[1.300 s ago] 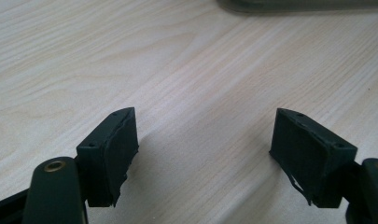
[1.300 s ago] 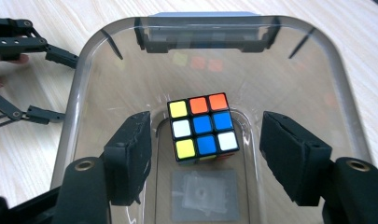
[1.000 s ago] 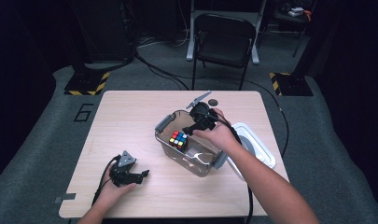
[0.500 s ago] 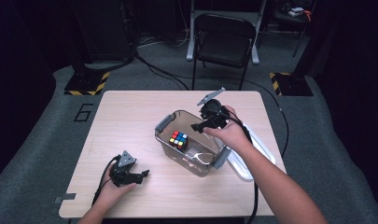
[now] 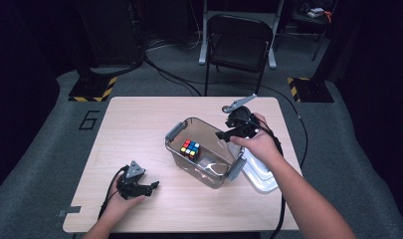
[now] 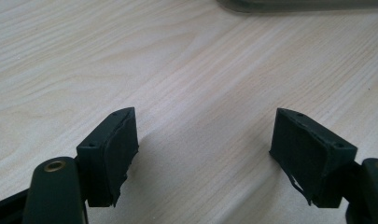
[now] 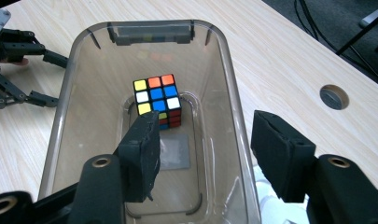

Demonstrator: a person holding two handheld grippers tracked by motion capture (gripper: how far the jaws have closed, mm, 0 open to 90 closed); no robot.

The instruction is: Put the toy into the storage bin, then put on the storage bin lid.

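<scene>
Inside the clear bin (image 7: 214, 60), the cube (image 7: 157, 100) lies just beyond the open, empty right tool (image 7: 203, 154).

You see a pale wood-grain table (image 5: 139, 129) under a clear, grey-tinted box (image 7: 224, 93) with grey clips. Your puzzle cube (image 7: 157, 100) shows yellow, orange, white and blue squares on a black grid. Both grippers are black. Beyond, yellow-and-black striped blocks (image 5: 92, 88) sit on grey floor.
</scene>
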